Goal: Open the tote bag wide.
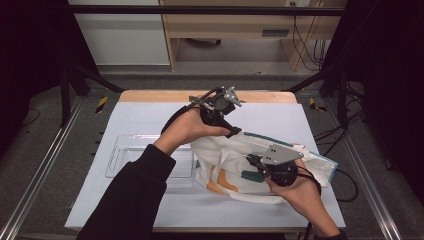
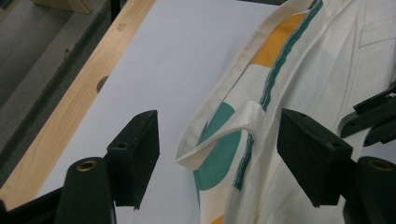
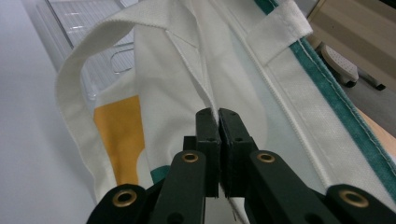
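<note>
A cream tote bag point(image 1: 250, 165) printed with orange and teal shapes lies crumpled on the white table point(image 1: 150, 120), toward its right half and just right of a clear plastic tray point(image 1: 125, 150), whose near corner the fabric overlaps.

The right hand-held gripper point(image 1: 250, 159) comes in from the near right, and in its own view point(image 3: 218, 116) the two black jaws are pressed together on a pinched fold of the bag's cream cloth, lifting a ridge of it. One of the bag's handles point(image 3: 74, 70) loops up beside that fold.

The left hand-held gripper point(image 1: 235, 131) reaches over from the far side of the bag, the person's dark-sleeved forearm point(image 1: 135, 195) crossing above the tray. Seen from its own camera point(image 2: 217, 144), the jaws stand wide apart and touch nothing. The bag's teal-stitched edge and a curled bit of strap point(image 2: 219, 135) lie between them, over the table's white surface. The table's wooden edge point(image 2: 70, 107) runs along the far side.
</note>
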Action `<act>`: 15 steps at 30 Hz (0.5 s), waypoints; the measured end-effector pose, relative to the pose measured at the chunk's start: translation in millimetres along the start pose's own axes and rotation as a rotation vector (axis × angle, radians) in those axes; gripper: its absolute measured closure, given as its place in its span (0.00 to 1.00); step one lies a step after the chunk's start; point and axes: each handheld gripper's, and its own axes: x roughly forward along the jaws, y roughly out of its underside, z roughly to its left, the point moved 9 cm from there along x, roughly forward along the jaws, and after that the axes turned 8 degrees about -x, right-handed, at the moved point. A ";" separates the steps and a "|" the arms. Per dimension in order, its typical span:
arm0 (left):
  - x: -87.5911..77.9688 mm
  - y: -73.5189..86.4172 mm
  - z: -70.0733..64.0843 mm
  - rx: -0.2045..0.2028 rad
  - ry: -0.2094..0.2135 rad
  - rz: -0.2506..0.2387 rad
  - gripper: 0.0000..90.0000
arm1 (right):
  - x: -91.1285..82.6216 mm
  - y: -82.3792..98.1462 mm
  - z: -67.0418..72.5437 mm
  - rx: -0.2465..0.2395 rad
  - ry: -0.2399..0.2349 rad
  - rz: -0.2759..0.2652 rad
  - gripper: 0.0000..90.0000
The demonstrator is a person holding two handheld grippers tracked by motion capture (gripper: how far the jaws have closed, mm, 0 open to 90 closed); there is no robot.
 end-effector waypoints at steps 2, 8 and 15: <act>3.7 -0.7 -3.4 0.010 0.001 0.011 0.33 | -2.4 -2.2 1.1 -0.005 0.001 -0.007 0.98; 13.3 -0.8 -8.1 0.019 0.009 0.072 0.34 | -5.5 -5.7 5.9 -0.021 -0.004 -0.013 0.98; 25.0 0.0 -11.3 0.048 -0.009 0.152 0.43 | -8.1 -7.7 8.8 -0.028 -0.010 -0.019 0.98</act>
